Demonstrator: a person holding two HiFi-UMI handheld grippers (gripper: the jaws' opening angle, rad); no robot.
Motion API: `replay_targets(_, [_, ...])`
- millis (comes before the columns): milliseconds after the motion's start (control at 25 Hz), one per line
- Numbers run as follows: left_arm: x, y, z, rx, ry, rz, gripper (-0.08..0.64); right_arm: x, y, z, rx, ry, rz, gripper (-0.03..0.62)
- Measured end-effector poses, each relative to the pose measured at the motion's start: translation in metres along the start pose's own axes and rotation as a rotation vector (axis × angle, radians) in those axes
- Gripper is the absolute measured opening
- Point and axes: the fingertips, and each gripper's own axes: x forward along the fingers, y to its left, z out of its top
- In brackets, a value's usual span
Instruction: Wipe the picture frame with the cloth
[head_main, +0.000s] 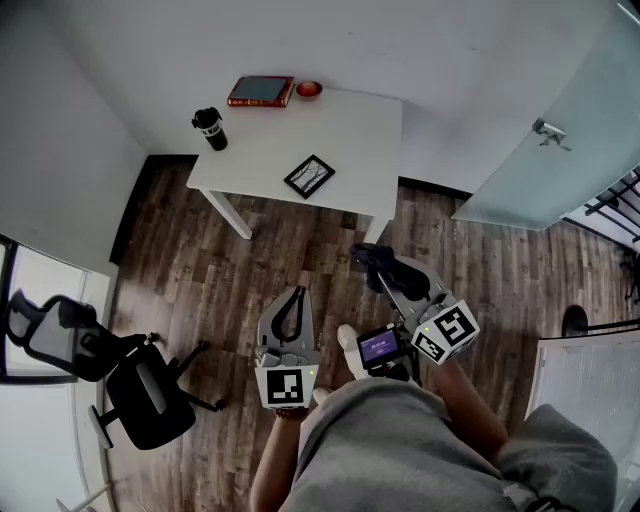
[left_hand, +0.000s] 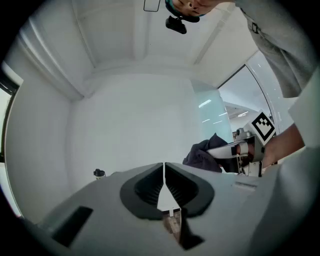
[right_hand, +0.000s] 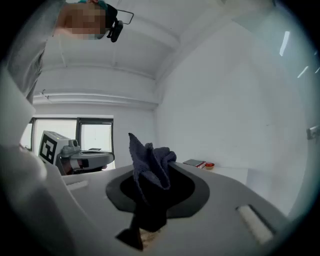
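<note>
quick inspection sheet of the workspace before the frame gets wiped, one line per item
surface: white table on a wooden floor, ahead of the person
job's things: picture frame on the table near its front edge; dark cloth held out over the floor, short of the table
clutter: black mug, red book and small orange bowl along the table's far side
grippers: left claw shut, nothing in it; right claw shut on the cloth
cables: nothing seen
surroundings: office chair at left, door at right
</note>
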Motion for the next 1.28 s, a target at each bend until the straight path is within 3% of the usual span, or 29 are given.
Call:
replay_targets(480, [0.093, 0.004, -0.027, 0.036, 0.097, -0.007, 0.038, 0.046, -0.098, -0.002, 0.029, -0.006, 0.028, 0.11])
replay_targets(920, [0.126, 0.03, -0.077, 0.048, 0.243, 0.002, 0.081, 0.093, -0.166, -0.024, 0.078, 0.062, -0.003, 0.112])
replay_targets(1080, [0.15, 0.051, -0.085, 0.007, 0.226, -0.027, 0.098, 0.119, -0.182, -0.033, 0.112, 0.084, -0.043, 0.112])
replay_targets(1280, [0.199, 0.081, -0.097, -0.003, 0.225, -0.124, 0.115, 0.155, -0.207, -0.03, 0.102, 0.095, -0.118, 0.112])
